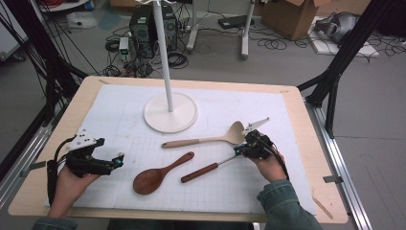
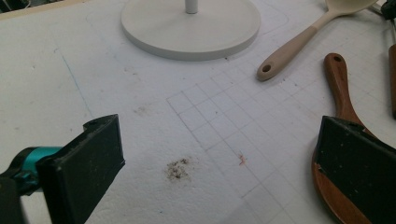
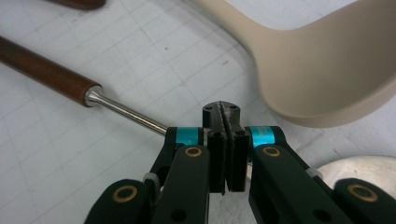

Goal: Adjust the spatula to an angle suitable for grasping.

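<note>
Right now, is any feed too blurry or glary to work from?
High view: soft, evenly lit, no glare. Left gripper view: mat crisp, near jaws slightly soft. Right gripper view: right claw sharp, cream ladle slightly blurred, faint shine on the metal shaft.

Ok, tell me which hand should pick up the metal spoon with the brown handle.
Right. The right gripper sits with shut jaws directly over the stem of the metal spoon, though they would need to open first. The left gripper, jaws open, rests across the mat, with the dark wooden spoon between.

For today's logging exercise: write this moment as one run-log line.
left gripper open | right gripper shut over brown-handled utensil | dark wooden spoon untouched
</note>
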